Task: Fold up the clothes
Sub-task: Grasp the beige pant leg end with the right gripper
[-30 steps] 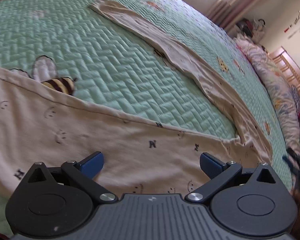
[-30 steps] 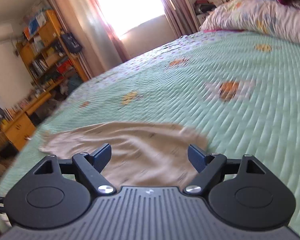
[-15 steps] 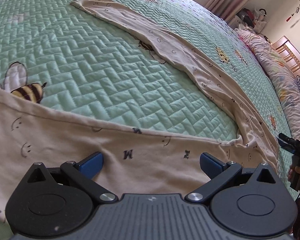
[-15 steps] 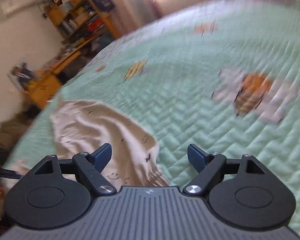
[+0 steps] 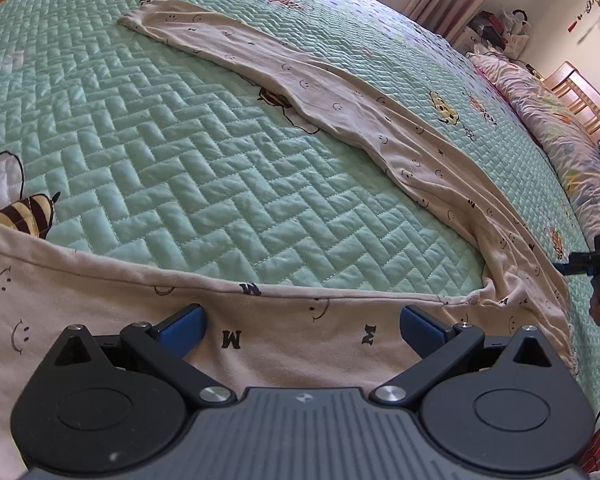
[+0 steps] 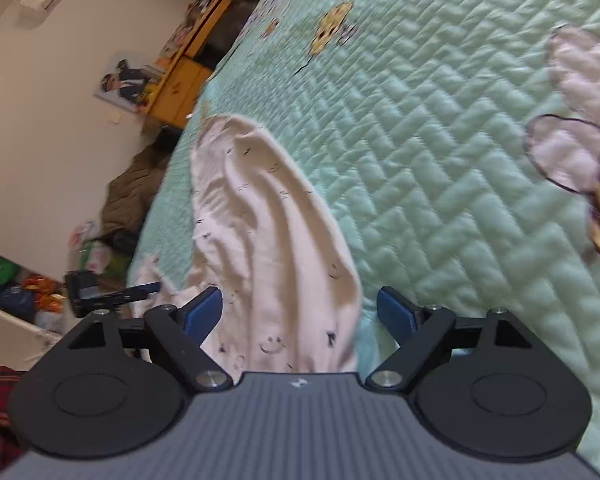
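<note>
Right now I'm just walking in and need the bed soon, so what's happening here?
A person is about to fold beige smiley-print trousers spread flat on the green quilt. The left tool hangs open over the near leg, and the right tool hangs open over the far leg's rumpled end. Neither grips the fabric, and no fold is made yet.

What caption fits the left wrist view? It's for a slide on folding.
Open left gripper poised over beige smiley-print trousers spread on a green quilted bedspread.
</note>
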Available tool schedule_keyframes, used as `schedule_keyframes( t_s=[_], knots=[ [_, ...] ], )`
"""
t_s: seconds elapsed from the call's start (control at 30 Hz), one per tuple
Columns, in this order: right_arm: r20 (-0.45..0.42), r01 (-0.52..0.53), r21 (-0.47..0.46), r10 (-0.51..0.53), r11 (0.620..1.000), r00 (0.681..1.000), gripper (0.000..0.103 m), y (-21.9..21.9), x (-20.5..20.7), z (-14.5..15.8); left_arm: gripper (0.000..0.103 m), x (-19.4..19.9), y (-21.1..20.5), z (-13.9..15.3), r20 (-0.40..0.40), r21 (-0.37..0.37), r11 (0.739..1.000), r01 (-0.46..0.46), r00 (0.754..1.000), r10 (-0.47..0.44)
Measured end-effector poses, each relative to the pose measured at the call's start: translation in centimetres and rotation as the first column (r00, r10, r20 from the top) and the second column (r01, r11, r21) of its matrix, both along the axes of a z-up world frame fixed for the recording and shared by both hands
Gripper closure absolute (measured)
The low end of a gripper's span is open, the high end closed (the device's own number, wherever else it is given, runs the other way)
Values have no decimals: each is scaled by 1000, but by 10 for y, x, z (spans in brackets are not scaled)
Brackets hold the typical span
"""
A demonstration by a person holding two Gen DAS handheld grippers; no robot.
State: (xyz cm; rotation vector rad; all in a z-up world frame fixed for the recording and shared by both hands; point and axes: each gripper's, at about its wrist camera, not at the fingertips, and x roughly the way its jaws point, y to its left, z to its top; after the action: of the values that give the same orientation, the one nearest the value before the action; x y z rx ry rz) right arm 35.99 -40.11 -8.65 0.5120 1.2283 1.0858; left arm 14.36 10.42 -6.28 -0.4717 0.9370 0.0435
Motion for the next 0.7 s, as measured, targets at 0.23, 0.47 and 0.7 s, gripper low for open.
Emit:
schedule_keyframes(
  t_s=[0.23, 0.47, 0.7],
  knots=[
    [-40, 25, 13, -24, 1000, 999, 56, -9, 4, -6, 1, 0, -5, -1, 3, 33, 999, 17, 1000, -17],
    [22, 104, -71, -103, 992, 994, 100, -14, -12, -8, 1, -7, -2, 0, 24, 11, 1000, 13, 1000, -13],
    [275, 155, -251, -83, 956, 958, 98, 23, -52, 30, 1, -19, 1, 4, 23, -45, 999, -4, 1000, 5]
  ],
)
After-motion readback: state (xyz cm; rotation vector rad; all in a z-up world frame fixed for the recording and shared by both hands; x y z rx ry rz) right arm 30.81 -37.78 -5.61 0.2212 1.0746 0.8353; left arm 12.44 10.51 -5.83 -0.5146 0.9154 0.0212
